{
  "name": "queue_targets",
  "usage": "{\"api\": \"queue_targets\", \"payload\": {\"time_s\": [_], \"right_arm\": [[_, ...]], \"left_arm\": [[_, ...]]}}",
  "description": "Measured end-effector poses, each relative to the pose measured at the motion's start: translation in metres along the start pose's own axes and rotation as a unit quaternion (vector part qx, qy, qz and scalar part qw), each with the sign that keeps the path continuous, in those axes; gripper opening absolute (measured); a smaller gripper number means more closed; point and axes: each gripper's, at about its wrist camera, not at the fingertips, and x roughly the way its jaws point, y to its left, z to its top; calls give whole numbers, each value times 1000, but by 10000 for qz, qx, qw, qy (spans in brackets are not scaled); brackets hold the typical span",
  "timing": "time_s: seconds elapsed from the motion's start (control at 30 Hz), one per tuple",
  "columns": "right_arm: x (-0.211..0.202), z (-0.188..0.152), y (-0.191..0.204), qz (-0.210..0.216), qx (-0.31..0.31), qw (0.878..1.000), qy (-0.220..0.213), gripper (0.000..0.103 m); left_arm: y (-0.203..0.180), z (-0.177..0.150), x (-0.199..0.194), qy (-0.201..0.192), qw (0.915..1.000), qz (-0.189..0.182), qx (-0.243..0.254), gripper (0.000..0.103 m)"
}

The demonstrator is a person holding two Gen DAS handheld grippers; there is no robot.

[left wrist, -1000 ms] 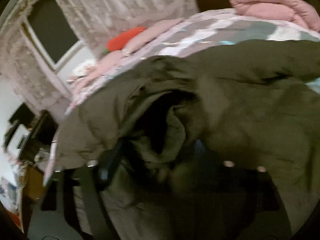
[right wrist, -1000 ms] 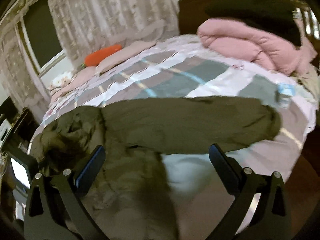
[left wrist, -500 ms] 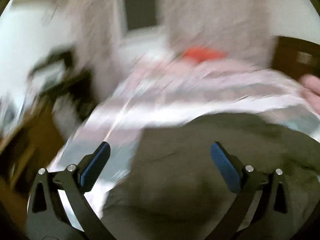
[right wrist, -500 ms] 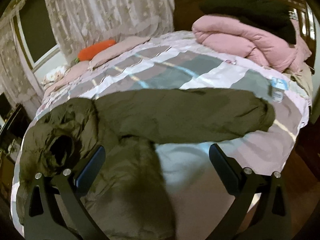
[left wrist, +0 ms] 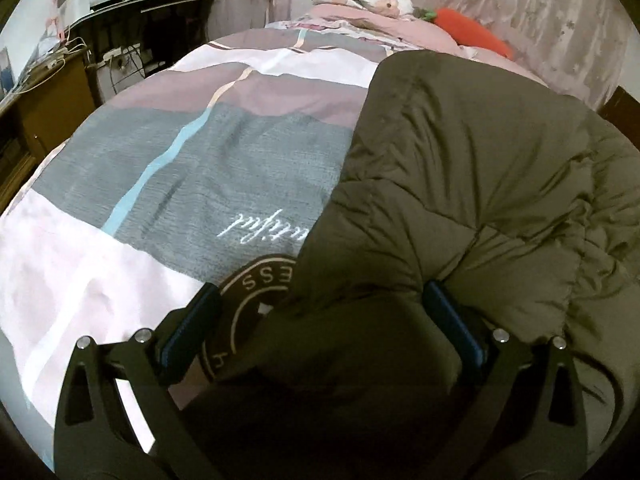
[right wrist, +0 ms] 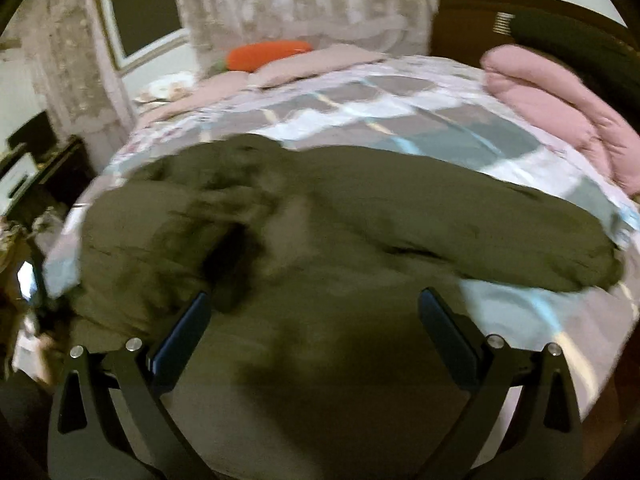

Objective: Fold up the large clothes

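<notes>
Olive puffer jacket [right wrist: 340, 248] spread on patchwork bed cover [left wrist: 208, 168], one sleeve [right wrist: 500, 232] stretched right. Left gripper [left wrist: 320, 324] fingers just opened wide, straddling jacket edge by round patch [left wrist: 248, 312], not pinching. Right gripper [right wrist: 312, 328] fingers spread wide, empty above jacket.

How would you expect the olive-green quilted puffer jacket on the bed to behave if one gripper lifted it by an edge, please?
The olive-green quilted puffer jacket would probably sag and drape, since it already lies in soft folds. Its puffy quilting suggests it is light for its bulk. The smooth shell may slip between the pads, so a deep bite seems wiser.
</notes>
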Motion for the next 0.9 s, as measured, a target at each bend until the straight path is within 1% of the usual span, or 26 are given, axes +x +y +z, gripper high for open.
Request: {"api": "queue_targets", "payload": {"time_s": [0.1,0.13,0.17,0.2,0.23,0.3,0.33,0.37,0.4,0.43,0.5,0.57,0.6,0.63,0.67,0.73,0.77,0.8,0.83,0.9], "right_arm": [[19,19,82,781,-395,9962,-49,102],[31,23,114,1176,-576,9914,-16,102],[45,25,141,1519,-690,9860,82,102],[58,26,160,1638,-744,9834,225,102],[85,26,189,1573,-827,9823,590,102],[127,21,221,1291,-925,9798,1213,102],[146,17,230,914,-989,9812,1383,102],[158,15,231,480,-992,9844,1373,102],[170,12,226,134,-957,9864,1331,102],[179,11,218,-33,-930,9872,1293,102],[183,7,205,-101,-1107,9868,1177,102],[175,0,194,-252,-1373,9859,926,102],[167,-2,184,-470,-1465,9854,729,102],[158,-4,170,-720,-1462,9850,574,102],[154,-4,157,-835,-1386,9855,515,102],[146,-1,111,-1174,-1014,9867,496,102],[146,2,83,-941,-804,9909,533,102],[146,2,66,-731,-723,9930,574,102],[147,1,52,-754,-737,9925,615,102],[149,-6,48,-779,-959,9907,572,102]], "left_arm": [[-7,0,1,-50,9999,118,88,101],[-10,-1,1,-55,9998,153,119,101],[-11,1,2,-62,9997,188,145,101],[-13,2,0,-67,9996,205,158,101],[-14,2,0,-74,9996,229,172,101],[-15,3,-3,-93,9994,267,189,101],[-13,3,-4,-93,9995,268,158,101],[-12,1,-5,-89,9995,290,127,101],[-12,1,-5,-103,9993,333,120,101],[-13,1,-7,-113,9992,345,136,101],[-12,1,-6,-119,9995,276,117,101],[-11,2,-5,-119,9996,247,96,101],[-11,2,-5,-118,9996,252,100,101],[-11,2,-5,-119,9995,260,105,101],[-11,2,-5,-120,9995,255,103,101],[-11,2,-6,-120,9995,256,101,101],[-11,2,-6,-126,9996,225,107,101],[-12,2,-7,-139,9996,205,131,101],[-15,2,-8,-160,9995,202,192,101],[-21,1,-9,-193,9990,268,313,101]]}}
